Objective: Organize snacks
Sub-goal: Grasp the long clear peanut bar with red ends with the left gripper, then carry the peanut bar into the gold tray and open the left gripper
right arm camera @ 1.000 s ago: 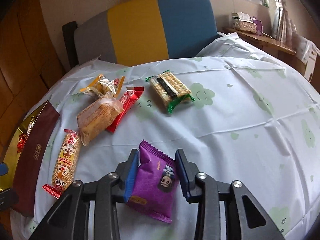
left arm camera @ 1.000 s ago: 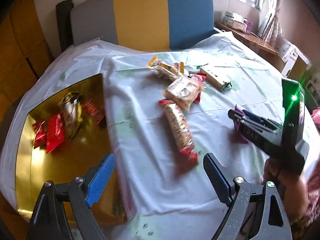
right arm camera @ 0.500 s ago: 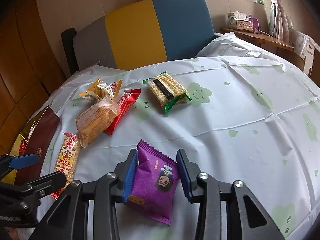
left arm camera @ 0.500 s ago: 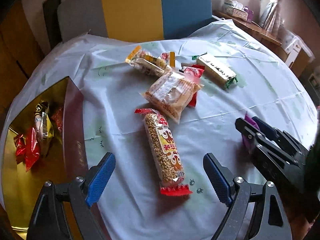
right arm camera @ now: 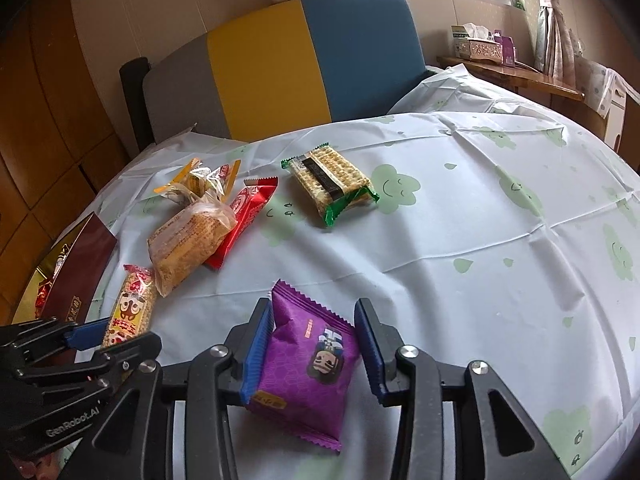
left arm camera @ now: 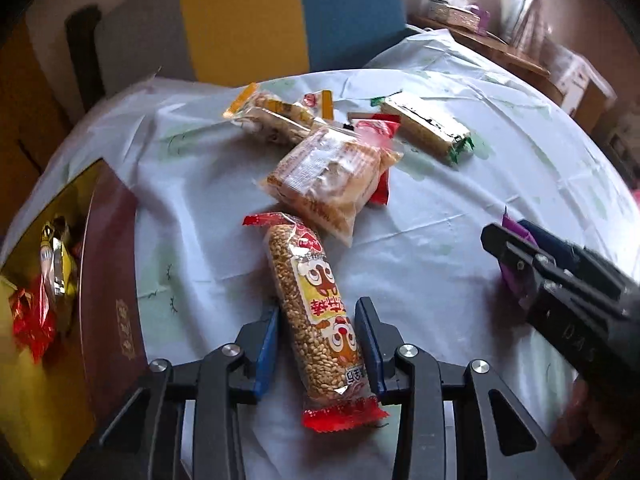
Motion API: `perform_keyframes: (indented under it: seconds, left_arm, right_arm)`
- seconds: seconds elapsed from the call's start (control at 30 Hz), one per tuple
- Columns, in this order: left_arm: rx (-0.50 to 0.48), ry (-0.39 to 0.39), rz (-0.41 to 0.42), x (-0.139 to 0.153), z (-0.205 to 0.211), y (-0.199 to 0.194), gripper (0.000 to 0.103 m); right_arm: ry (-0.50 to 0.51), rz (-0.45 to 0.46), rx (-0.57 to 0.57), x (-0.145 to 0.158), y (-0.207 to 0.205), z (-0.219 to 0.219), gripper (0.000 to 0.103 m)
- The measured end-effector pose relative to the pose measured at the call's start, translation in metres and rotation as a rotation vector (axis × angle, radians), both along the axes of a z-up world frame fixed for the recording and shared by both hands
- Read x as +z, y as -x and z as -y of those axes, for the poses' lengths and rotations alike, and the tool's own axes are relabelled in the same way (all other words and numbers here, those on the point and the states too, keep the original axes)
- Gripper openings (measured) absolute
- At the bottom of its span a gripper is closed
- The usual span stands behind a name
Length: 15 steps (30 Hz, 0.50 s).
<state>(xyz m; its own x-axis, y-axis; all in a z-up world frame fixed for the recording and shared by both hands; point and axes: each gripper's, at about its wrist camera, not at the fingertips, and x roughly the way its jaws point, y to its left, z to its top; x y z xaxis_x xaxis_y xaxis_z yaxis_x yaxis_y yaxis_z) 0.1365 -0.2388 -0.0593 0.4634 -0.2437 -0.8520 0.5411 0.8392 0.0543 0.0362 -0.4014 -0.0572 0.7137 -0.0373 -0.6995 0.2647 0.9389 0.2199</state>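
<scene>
My left gripper [left arm camera: 318, 326] is shut on a long puffed-grain snack bar [left arm camera: 314, 304] with red ends, lying on the tablecloth; it also shows in the right wrist view [right arm camera: 130, 306]. My right gripper [right arm camera: 314, 332] is shut on a purple snack packet [right arm camera: 310, 368]; it shows at the right of the left wrist view [left arm camera: 516, 256]. A gold box [left arm camera: 28, 360] with a dark red wall [left arm camera: 114, 280] lies at the left and holds several wrapped sweets [left arm camera: 44, 280].
Farther back lie an orange cracker bag [left arm camera: 332, 178], a red packet [right arm camera: 244, 226], a clear yellow-ended packet [left arm camera: 276, 114] and a green-ended cracker pack [right arm camera: 332, 184]. A grey, yellow and blue chair back [right arm camera: 280, 64] stands behind the round table [right arm camera: 520, 240].
My left gripper swung right from above the gold box to the grain bar and shut on it. My right gripper still holds the purple packet, almost unmoved.
</scene>
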Motion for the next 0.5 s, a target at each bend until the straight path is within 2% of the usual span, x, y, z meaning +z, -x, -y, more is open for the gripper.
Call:
perform_keyframes:
  seconds: [0.13,0.27,0.5]
  left_arm:
    - [0.019,0.035,-0.016,0.002,-0.009,-0.002,0.031]
    - [0.044,0.133,-0.061,0.007,-0.024,-0.003,0.030]
    - [0.058,0.182,-0.067,0.015,-0.037,0.006,0.029]
  right_arm:
    - [-0.005,0.001,0.000,-0.001,0.000,0.001,0.042]
    - [0.002,-0.001,0.001,-0.001,-0.001,0.000,0.042]
    - [0.002,-0.001,0.000,-0.001,-0.001,0.000,0.042]
